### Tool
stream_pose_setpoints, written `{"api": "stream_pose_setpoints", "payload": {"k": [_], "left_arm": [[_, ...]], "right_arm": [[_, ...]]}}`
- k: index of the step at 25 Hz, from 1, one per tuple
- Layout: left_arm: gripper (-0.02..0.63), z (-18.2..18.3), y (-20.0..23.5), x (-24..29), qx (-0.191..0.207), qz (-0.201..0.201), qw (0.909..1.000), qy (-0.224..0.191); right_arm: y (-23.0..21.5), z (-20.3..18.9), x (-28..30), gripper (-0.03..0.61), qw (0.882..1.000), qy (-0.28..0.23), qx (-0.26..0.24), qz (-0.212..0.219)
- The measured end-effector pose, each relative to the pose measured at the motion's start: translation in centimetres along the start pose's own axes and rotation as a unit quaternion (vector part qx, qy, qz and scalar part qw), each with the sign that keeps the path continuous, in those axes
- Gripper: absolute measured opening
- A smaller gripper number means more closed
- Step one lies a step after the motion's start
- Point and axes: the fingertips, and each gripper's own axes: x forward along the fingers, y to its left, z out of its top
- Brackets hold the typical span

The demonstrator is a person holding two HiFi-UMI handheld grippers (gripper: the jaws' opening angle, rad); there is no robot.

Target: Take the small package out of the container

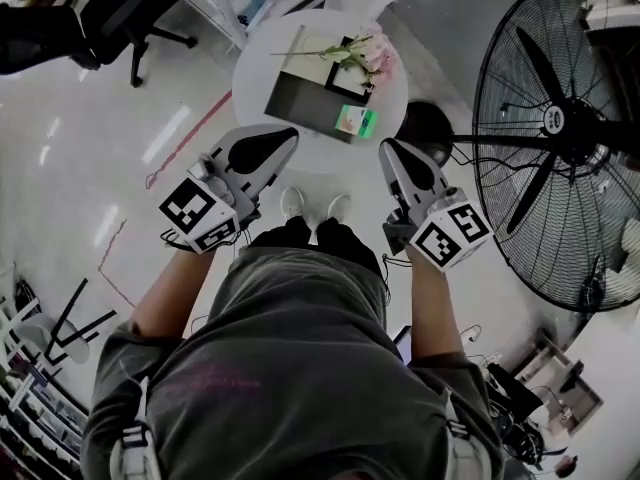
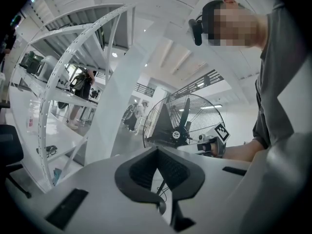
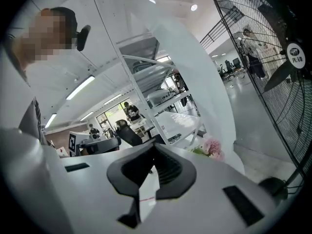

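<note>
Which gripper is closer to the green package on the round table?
The right gripper: in the head view its tip shows just right of the green package, while the left gripper points in from farther left.

Looks like a big open lab-cum-workshop hall: there's a glossy white floor (image 1: 70,128) with a red tape line (image 1: 195,126) marked across it, and a huge industrial pedestal fan (image 1: 555,128) stands on the person's right. White perforated steel shelving racks (image 2: 73,57) carry equipment along one side, a black office chair (image 1: 120,8) sits near them, and a small round white table (image 1: 258,63) stands out in the open. Overhead there are strip lights (image 3: 80,87) and a railed upper gallery (image 2: 195,82). People (image 3: 130,111) stand about in the background, and cables (image 1: 505,388) tangle on the floor
</note>
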Motion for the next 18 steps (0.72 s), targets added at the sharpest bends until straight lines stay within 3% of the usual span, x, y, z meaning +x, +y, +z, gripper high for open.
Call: {"api": "stream_pose_setpoints", "payload": {"k": [8, 18], "left_arm": [[0.015, -0.6, 0.5, 2.0, -0.007, 0.020, 0.9997, 0.009], [0.015, -4.0, 2.5, 5.8, -0.034, 0.078, 0.9956, 0.038]], "right_arm": [[-4.7, -0.4, 0.8, 0.023, 1.000, 0.020, 0.010, -0.022], [-11.9, -3.7, 4.1, 0.023, 0.996, 0.080, 0.030, -0.038]]}}
